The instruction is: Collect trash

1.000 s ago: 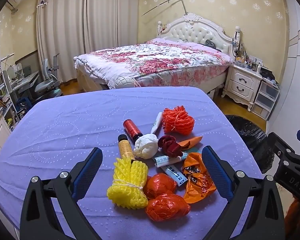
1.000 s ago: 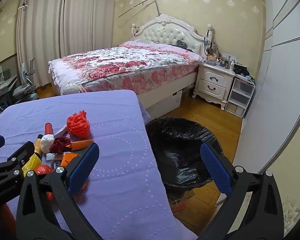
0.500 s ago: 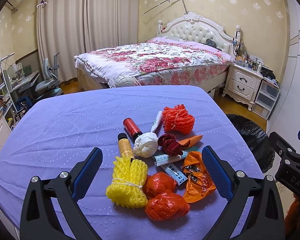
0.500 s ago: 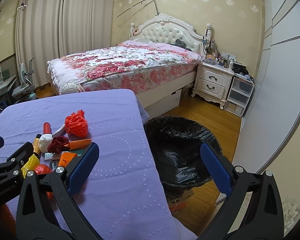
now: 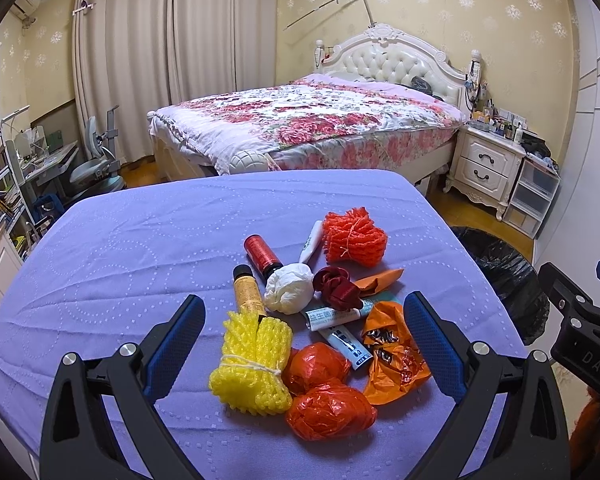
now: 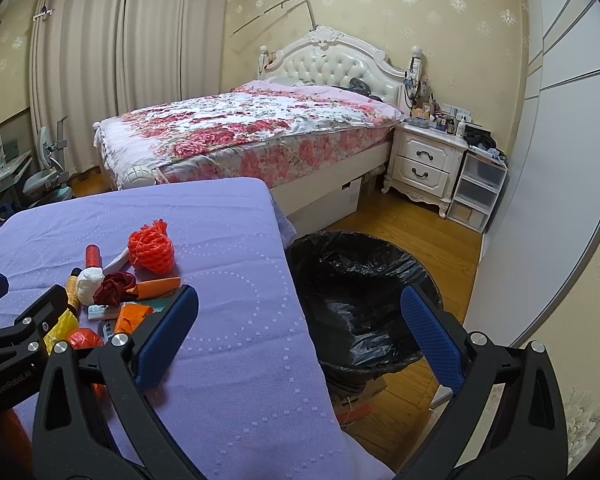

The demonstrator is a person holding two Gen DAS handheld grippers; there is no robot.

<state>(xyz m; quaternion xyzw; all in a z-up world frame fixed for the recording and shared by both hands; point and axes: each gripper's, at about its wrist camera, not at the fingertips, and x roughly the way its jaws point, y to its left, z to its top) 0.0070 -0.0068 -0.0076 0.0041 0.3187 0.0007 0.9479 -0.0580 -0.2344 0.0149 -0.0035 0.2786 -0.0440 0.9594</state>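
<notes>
Only right wrist view shows bin [image 6: 364,280] fully, left shows trash pile [image 5: 320,316], both jaws released.

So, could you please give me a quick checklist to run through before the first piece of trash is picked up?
1. Left gripper open: ok.
2. Right gripper open and empty: ok.
3. Trash pile between the left gripper's fingers, yellow foam net nearest: ok.
4. Bin lined with a black bag, mouth open: ok.
5. Bin beside the table edge, path unobstructed: ok.
6. Bin's spare room: cannot tell.
</notes>
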